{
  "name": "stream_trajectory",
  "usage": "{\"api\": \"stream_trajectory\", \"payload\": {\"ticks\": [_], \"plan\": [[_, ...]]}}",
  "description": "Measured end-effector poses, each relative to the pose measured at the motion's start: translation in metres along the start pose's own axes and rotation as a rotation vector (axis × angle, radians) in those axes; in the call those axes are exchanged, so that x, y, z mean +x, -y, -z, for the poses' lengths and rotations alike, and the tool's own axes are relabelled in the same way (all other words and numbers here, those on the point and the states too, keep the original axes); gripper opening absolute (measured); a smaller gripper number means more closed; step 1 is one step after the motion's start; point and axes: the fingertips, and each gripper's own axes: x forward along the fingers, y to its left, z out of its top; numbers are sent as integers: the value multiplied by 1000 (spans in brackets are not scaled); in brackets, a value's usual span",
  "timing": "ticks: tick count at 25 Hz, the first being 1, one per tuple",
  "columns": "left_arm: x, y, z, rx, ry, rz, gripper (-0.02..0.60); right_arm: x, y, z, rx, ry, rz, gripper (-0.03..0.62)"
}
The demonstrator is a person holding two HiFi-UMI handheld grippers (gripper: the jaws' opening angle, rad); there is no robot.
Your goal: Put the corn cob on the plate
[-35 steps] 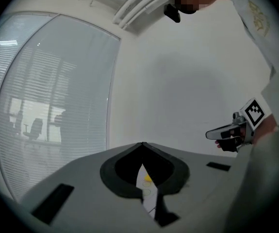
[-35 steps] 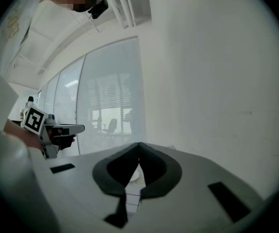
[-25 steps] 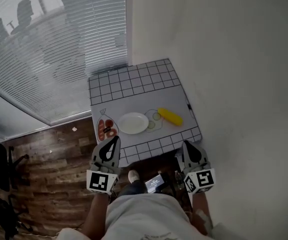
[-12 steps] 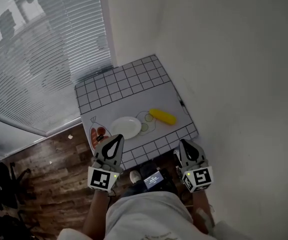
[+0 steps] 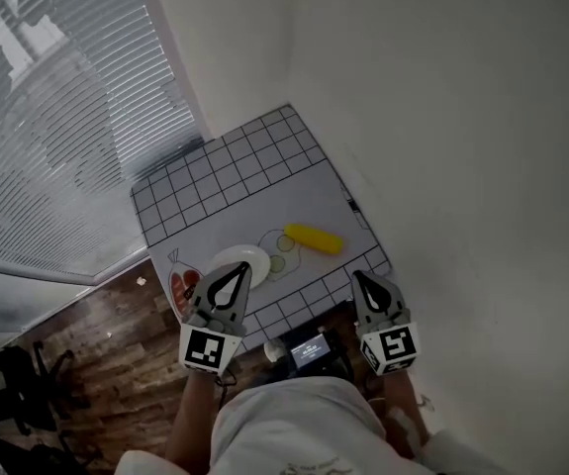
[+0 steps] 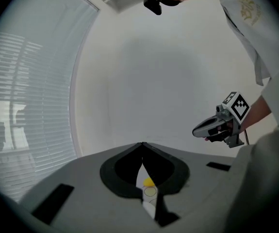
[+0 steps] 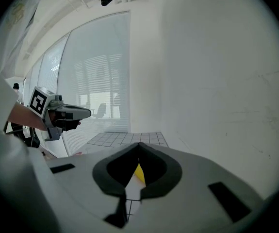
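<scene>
A yellow corn cob [image 5: 314, 238] lies on the grey mat of a small table, to the right of a white plate [image 5: 250, 258]. My left gripper [image 5: 236, 270] hovers shut over the plate's near edge with nothing in it. My right gripper [image 5: 356, 278] is shut and empty above the table's front right corner, short of the cob. In the left gripper view a sliver of the corn cob [image 6: 149, 182] shows through the jaw gap. The right gripper view shows the corn cob [image 7: 139, 174] the same way.
The table [image 5: 227, 171] has a checked cloth and stands against a white wall [image 5: 442, 117] on the right. A bag of red things [image 5: 179, 287] lies left of the plate. Cucumber slices [image 5: 279, 252] sit between plate and cob. Blinds [image 5: 56, 137] cover the window at left; wooden floor [image 5: 96, 364] lies below.
Both grippers have moved forward toward the table. The left one now overlaps the plate's near edge, and the right one has reached the table's front right corner. Both stay shut.
</scene>
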Motion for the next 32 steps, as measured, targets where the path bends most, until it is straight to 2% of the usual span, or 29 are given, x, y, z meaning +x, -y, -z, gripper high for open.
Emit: {"api": "stream_trajectory", "payload": {"ticks": [10,15,18,26,32], "plan": [[58,11,24,35,-72,87,8,29,26,25,27,-53,-5,8],[74,24,40,52,-105,161,8,40,32,43,34,-101,11,8],[85,26,51,42,-135,175,8,48,34,47,15,-128,-3,8],[113,41,85,103,-209,258,9,71,36,69,-6,-201,-37,8],[133,50,108,113,-277,317,9,86,43,84,25,-238,-48,8]]}}
